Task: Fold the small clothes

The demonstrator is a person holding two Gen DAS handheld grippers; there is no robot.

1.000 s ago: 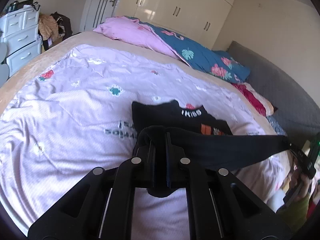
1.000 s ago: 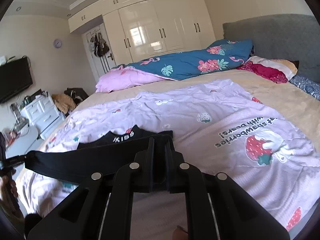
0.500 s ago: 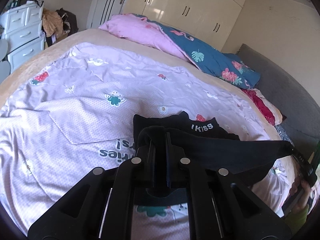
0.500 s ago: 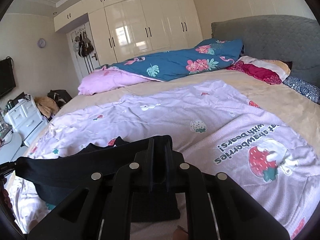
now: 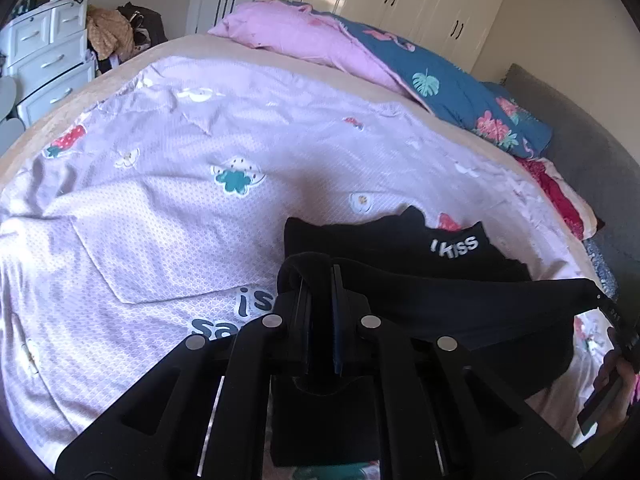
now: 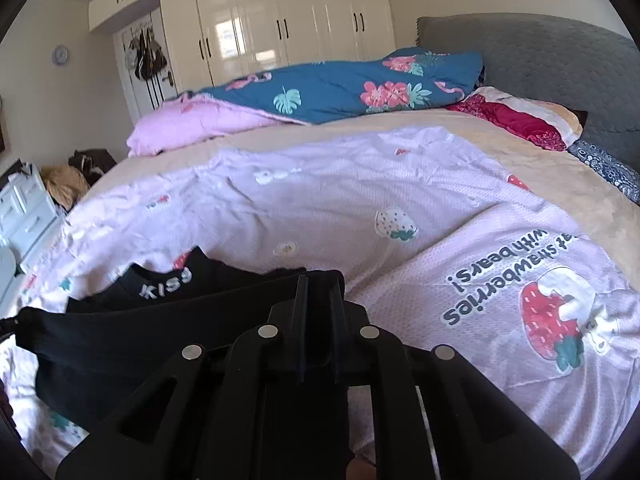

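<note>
A small black garment (image 5: 452, 292) with white "KISS" lettering is stretched between my two grippers over the lilac strawberry-print sheet (image 5: 168, 208). My left gripper (image 5: 320, 276) is shut on one edge of it, the cloth bunched around the fingertips. My right gripper (image 6: 318, 284) is shut on the opposite edge, and the black garment (image 6: 120, 344) runs off to the left as a taut band. Its far half, with the lettering (image 6: 166, 284), lies flat on the sheet. In the left wrist view the right gripper's tip (image 5: 614, 312) and a hand show at the right edge.
A pink and blue floral duvet (image 6: 320, 88) is heaped at the far side of the bed. Red and cream pillows (image 6: 524, 116) lean against the grey headboard (image 6: 560, 64). White drawers (image 5: 44, 52) and a clothes pile stand off the left. Cream wardrobes (image 6: 280, 20) line the back wall.
Both grippers have carried the held edge forward and down over the garment. The taut band now sits lower and closer to the lettered part lying on the sheet.
</note>
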